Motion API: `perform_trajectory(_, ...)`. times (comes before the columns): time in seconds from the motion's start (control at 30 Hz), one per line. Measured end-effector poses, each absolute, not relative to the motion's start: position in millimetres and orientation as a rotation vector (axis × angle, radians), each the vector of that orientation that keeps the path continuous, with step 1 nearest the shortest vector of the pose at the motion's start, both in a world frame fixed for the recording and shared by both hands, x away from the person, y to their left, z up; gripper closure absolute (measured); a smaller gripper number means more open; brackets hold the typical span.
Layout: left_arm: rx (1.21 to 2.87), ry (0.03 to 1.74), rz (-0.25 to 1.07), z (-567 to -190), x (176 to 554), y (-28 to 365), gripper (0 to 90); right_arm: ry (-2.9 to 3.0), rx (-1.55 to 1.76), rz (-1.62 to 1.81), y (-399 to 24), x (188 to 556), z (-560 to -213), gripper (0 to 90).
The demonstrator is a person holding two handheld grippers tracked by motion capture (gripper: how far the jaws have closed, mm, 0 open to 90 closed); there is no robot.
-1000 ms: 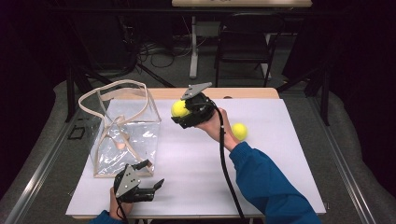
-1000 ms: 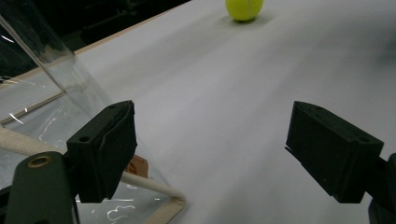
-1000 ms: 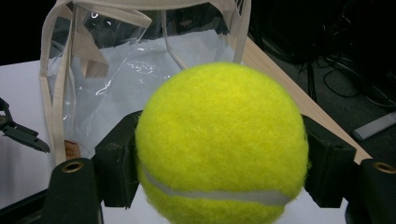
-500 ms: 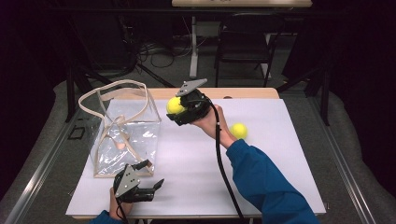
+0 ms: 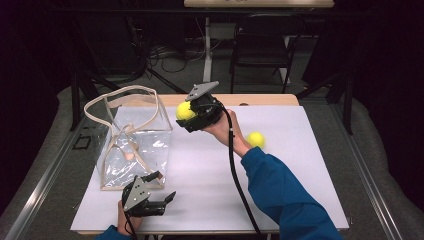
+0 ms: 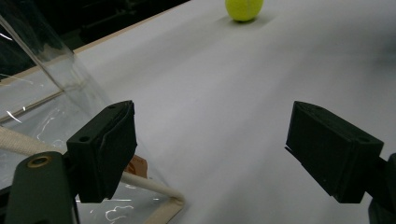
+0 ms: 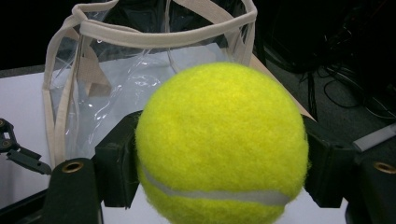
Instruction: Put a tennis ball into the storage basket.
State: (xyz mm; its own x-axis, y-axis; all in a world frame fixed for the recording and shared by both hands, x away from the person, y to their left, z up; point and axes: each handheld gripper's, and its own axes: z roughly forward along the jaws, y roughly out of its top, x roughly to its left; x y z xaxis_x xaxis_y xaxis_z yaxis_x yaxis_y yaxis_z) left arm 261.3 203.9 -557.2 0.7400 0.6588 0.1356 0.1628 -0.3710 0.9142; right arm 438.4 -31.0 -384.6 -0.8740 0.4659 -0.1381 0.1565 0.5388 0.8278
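My right gripper [image 5: 184,113] is shut on a yellow tennis ball [image 5: 185,110], held in the air just right of the upper rim of the clear tote bag [image 5: 132,145]. In the right gripper view the ball [image 7: 222,144] sits between the pads, and the bag's open mouth with beige straps [image 7: 140,65] is right behind it. A second tennis ball [image 5: 256,139] lies on the white table at the right. My left gripper [image 5: 167,197] rests open near the front edge, by the bag's near corner [image 6: 154,200], with nothing between its jaws [image 6: 219,158].
The white table top [image 5: 300,190] spreads to the right of the bag and the arms. A wooden strip [image 5: 265,99] runs along its far edge. Beyond it stand a chair [image 5: 260,50] and floor cables in the dark.
My right gripper has edged a little left and up with the ball, closer to the bag's rim. The left gripper has stayed where it was.
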Motion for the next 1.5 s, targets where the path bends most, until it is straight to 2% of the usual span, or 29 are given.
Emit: perform_trajectory(1.5,1.908,0.627,0.591,-558,261,203,15.9,2.405,0.460,1.316,-2,446,-346,26.0)
